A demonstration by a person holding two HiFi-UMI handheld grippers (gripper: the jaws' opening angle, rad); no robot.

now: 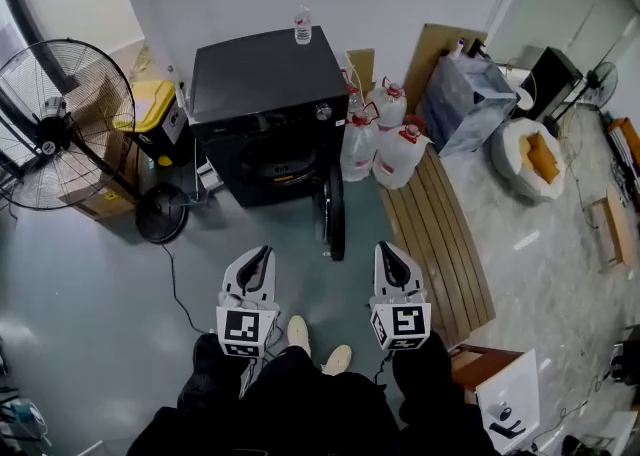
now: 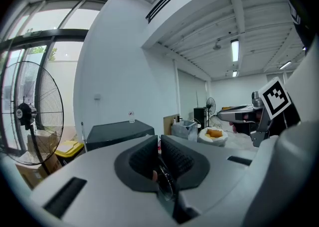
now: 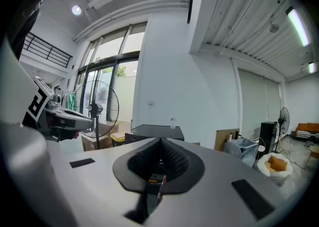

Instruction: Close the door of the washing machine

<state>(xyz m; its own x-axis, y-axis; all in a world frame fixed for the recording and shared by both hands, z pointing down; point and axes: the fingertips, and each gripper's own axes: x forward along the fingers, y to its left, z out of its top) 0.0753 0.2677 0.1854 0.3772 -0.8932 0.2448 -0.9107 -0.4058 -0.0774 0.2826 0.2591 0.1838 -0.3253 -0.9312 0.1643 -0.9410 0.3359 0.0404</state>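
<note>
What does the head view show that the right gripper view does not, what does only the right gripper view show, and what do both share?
Only the head view shows the washing machine's open door, the water jugs beside it and the person's shoes. Only the right gripper view shows the ceiling lights and the tall windows. Both show the washing machine, the small bottle on top of it and the big fan.
</note>
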